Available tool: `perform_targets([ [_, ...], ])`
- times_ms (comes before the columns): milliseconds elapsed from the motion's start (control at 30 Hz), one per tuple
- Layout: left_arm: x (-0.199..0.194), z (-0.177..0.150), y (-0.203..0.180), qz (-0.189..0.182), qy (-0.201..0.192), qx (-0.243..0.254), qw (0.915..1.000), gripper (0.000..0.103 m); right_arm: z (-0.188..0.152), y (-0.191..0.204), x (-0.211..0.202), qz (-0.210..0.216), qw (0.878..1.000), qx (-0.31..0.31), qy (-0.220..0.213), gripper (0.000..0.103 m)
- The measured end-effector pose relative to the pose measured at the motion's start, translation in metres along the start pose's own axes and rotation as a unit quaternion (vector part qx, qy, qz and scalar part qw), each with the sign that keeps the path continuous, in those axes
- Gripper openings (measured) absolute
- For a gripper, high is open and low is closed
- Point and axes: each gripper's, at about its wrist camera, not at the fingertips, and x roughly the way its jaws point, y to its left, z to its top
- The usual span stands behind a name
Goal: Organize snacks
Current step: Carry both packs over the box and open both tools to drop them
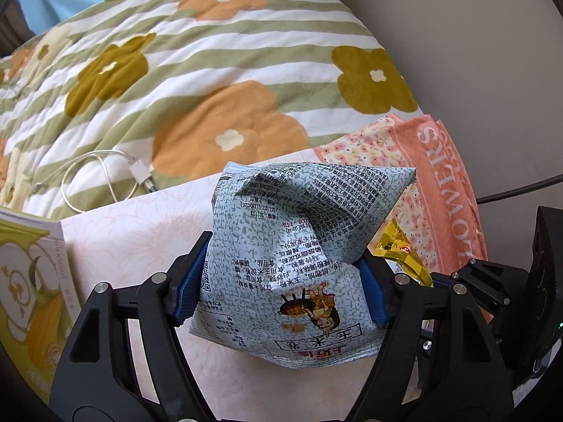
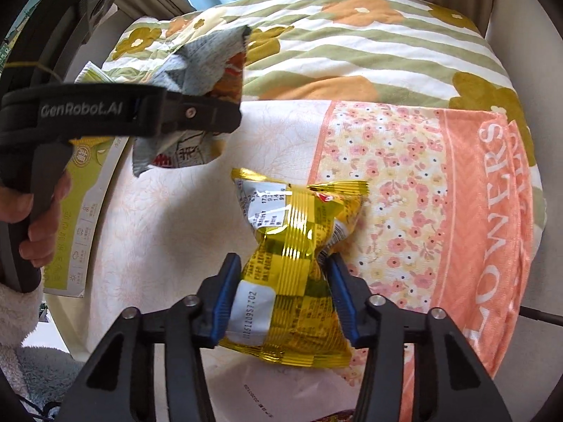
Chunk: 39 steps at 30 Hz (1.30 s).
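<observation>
A grey-speckled snack bag [image 1: 292, 246] with printed text is pinched at its middle by my left gripper [image 1: 285, 285], which is shut on it and holds it above the pale bedsheet [image 1: 140, 242]. The same grey bag [image 2: 200, 81] shows in the right wrist view, hanging from the left gripper [image 2: 200, 112] at upper left, with a hand on its handle. A yellow foil snack bag [image 2: 292, 249] lies on the sheet beside the towel; my right gripper [image 2: 281, 299] is shut on its waist, crumpling it. A corner of the yellow bag [image 1: 401, 249] peeks out behind the grey one.
A green-striped floral quilt [image 1: 197, 81] covers the bed behind. A peach floral towel [image 2: 440, 204] lettered FLOWERS lies at right. A green-and-white box [image 1: 31, 295] stands at left, seen also as the box [image 2: 81, 218]. A white charging cable [image 1: 102, 179] rests on the quilt.
</observation>
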Motion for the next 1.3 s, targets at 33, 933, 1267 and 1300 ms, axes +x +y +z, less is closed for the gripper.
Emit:
perform_targets([
  [33, -0.006, -0.002, -0.001, 0.002, -0.004, -0.001, 1.0000, 0.071, 0.000, 0.001, -0.004, -0.002, 1.000, 0.000, -0.004, 0.043],
  [933, -0.274, -0.142, 0.130, 0.117, -0.198, -0.156, 0.9605, 0.071, 0.048, 0.198, -0.134, 0.027, 0.981, -0.127, -0.144, 0.041],
  [1267, -0.291, -0.201, 0.230, 0.127, -0.169, -0.165, 0.9633, 0.071, 0.033, 0.314, -0.097, 0.057, 0.982, -0.111, -0.140, 0.041],
  [1300, -0.291, -0.207, 0.236, 0.128, -0.164, -0.161, 0.9647, 0.071, 0.031, 0.321, -0.095, 0.056, 0.983, -0.109, -0.140, 0.041],
])
